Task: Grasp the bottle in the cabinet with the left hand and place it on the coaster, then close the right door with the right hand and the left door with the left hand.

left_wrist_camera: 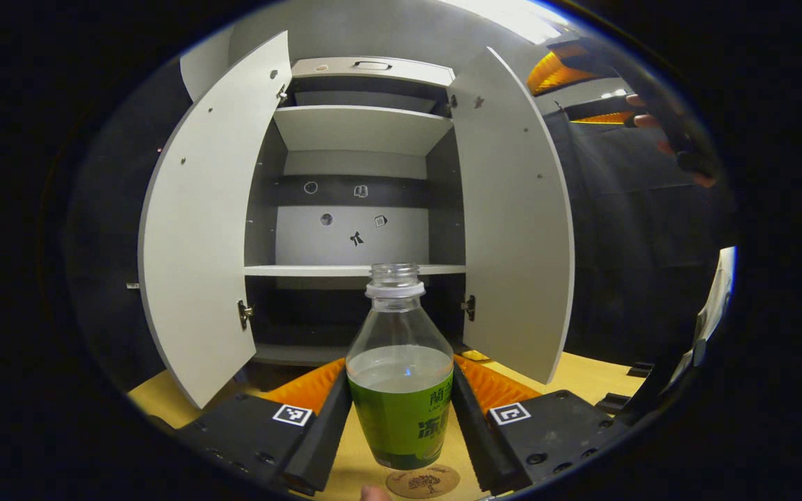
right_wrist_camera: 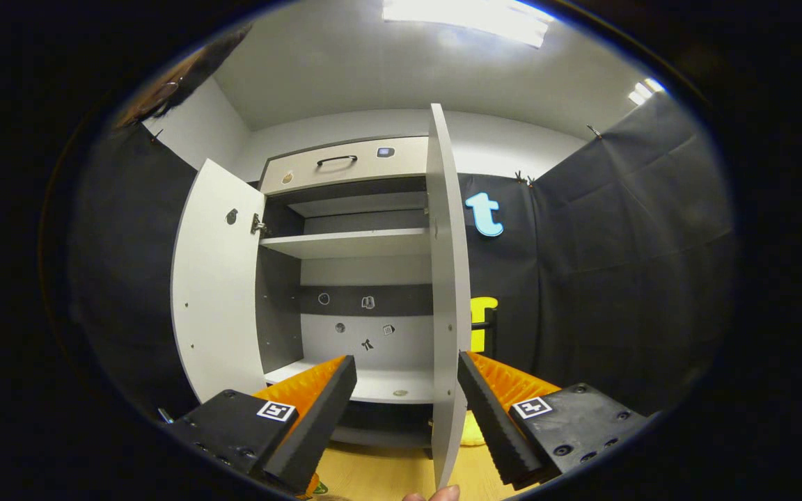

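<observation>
1. The left gripper [left_wrist_camera: 401, 410] has its jaws closed on the bottle's [left_wrist_camera: 401, 390] labelled middle, just above the coaster [left_wrist_camera: 422, 481] on the bench [left_wrist_camera: 582, 379].
2. Thin, smooth plastic, part full, uncapped: likely light, squashy, spillable; keep it upright.
3. The right gripper [right_wrist_camera: 406, 410] has its jaws wide apart astride the right door's [right_wrist_camera: 448, 292] edge.

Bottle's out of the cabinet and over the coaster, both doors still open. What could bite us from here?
1. The bottle has no cap and holds liquid; a tilt on release could spill it.
2. It hangs between the left gripper fingers above the coaster, which looks small; an off-centre set-down could leave it on the rim.
3. The right door edge sits between the right gripper fingers; a glancing push may slip.
</observation>
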`<state>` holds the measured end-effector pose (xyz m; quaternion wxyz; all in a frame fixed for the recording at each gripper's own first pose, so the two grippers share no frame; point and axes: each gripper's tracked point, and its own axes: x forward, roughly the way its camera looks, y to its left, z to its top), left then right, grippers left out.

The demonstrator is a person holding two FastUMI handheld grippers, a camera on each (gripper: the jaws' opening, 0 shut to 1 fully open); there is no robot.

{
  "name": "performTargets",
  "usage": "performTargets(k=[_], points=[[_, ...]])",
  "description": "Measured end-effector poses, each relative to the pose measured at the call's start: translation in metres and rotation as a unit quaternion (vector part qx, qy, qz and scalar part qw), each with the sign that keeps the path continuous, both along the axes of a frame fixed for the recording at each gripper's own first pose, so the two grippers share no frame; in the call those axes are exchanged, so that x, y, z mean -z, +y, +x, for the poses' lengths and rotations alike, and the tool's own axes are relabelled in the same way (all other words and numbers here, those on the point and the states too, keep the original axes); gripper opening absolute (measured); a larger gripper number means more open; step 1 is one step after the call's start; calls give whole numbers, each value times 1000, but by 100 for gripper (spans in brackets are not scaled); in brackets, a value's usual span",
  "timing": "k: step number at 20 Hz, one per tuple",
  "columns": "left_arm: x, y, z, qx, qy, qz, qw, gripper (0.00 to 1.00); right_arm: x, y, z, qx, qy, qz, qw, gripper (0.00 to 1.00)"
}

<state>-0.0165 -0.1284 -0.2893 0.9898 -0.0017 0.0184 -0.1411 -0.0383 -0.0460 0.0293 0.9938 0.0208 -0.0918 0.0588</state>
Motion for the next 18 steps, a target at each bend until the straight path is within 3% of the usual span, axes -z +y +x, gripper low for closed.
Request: performTargets(k=[4, 9, 18], points=[[50, -13, -2, 21, 21, 3, 1000, 77, 2, -9, 2, 3, 7, 3, 1000, 96], [95, -15, 7, 13, 44, 7, 999, 78, 11, -21, 8, 9, 26, 0, 1000, 97], [112, -19, 3, 6, 46, 23, 999, 80, 17, -32, 8, 12, 38, 4, 999, 97]])
